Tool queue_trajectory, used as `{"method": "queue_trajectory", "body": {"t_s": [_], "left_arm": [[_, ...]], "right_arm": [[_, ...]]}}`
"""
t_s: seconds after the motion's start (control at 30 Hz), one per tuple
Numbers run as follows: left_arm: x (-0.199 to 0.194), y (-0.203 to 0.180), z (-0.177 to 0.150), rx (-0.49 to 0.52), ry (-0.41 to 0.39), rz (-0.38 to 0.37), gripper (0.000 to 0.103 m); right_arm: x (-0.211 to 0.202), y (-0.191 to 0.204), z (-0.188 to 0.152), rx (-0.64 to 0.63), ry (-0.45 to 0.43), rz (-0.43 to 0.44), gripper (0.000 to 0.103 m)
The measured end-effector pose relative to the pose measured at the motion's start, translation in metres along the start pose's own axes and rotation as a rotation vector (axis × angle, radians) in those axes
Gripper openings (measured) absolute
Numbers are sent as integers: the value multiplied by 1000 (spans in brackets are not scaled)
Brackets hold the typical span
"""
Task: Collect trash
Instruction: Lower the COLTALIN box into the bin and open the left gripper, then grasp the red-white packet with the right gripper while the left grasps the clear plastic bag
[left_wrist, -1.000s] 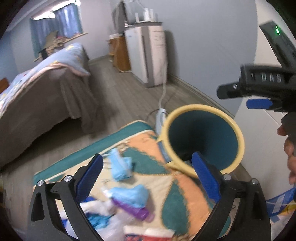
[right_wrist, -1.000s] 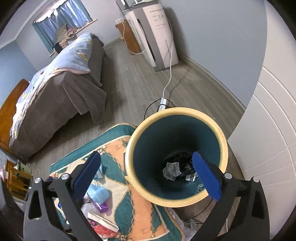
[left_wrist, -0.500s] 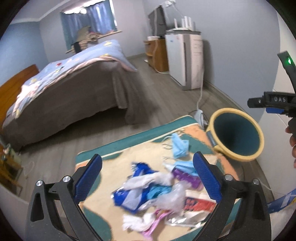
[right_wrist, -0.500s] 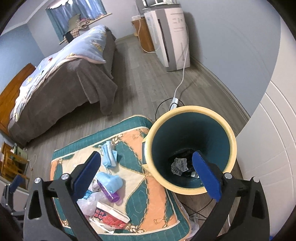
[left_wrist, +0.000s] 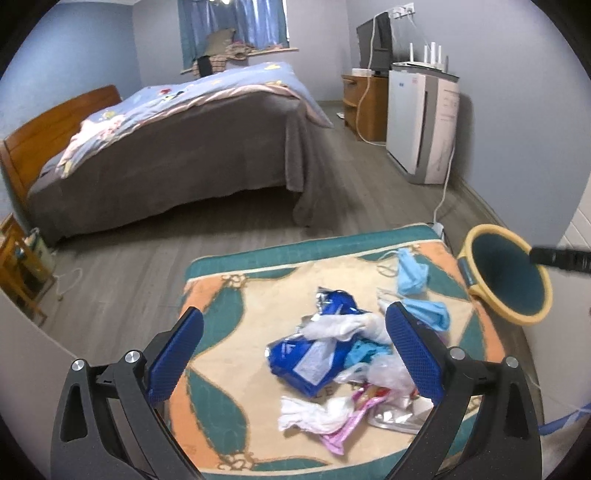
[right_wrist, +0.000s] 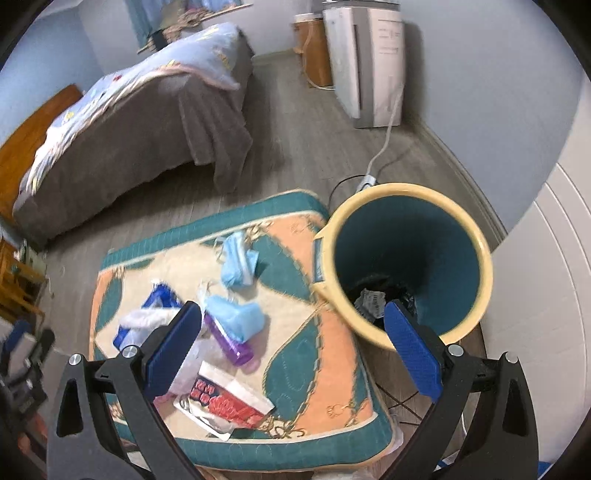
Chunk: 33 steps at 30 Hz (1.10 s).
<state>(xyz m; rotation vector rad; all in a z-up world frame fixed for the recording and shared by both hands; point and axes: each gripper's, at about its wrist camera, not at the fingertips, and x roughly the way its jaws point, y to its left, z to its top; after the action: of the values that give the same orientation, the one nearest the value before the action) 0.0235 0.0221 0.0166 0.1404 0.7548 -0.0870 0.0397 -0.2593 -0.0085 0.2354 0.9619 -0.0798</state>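
Bedroom floor w/ a patterned rug (left_wrist: 229, 332). Trash pile (left_wrist: 332, 354) lies mid-rug: blue wrapper, white tissues, blue face masks (right_wrist: 236, 264), purple bottle (right_wrist: 229, 341), red-and-white packet (right_wrist: 229, 402). Yellow-rimmed teal bin (right_wrist: 406, 266) stands just beside the rug's edge, some scraps inside. Left gripper (left_wrist: 293, 350) hangs over the pile, jaws spread wide, holding nothing. Right gripper (right_wrist: 291, 345) hangs between pile & bin, jaws also spread, holding nothing.

Rug (left_wrist: 229, 325): letters "LE" by the blue wrapper (left_wrist: 306, 354), partly covered. Red-and-white packet (right_wrist: 225, 400): white characters, too blurred to read. Air purifier (left_wrist: 424, 122) panel print, possibly text, illegible.
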Motion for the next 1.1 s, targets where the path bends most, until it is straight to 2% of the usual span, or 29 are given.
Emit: {"method": "queue_trajectory", "body": {"t_s": [0.1, 0.17, 0.4, 0.6, 0.63, 0.77, 0.8, 0.87, 0.93, 1.1], "left_arm": [[3, 7, -2, 3, 3, -7, 98], [6, 11, -7, 39, 10, 22, 98], [16, 23, -15, 102, 32, 48, 98], [22, 32, -10, 44, 56, 10, 98], [22, 32, -9, 32, 59, 1, 98], [21, 33, -7, -3, 67, -18, 98], [22, 33, -7, -6, 69, -21, 98], [23, 32, -8, -4, 74, -15, 98], [25, 31, -8, 0, 82, -9, 98], [29, 31, -9, -12, 104, -2, 98]], "right_arm": [[15, 19, -12, -47, 40, -8, 97], [24, 28, -21, -60, 72, -19, 97], [41, 61, -59, -132, 136, -8, 97], [57, 69, -99, -95, 227, 47, 97], [61, 73, -106, -111, 251, 55, 95], [77, 94, -124, -269, 314, 45, 58], [79, 97, -125, -292, 320, 48, 54], [83, 99, -128, -319, 341, 63, 18], [81, 100, -126, -336, 344, 75, 13], [53, 104, -101, -367, 290, 112, 12]]}}
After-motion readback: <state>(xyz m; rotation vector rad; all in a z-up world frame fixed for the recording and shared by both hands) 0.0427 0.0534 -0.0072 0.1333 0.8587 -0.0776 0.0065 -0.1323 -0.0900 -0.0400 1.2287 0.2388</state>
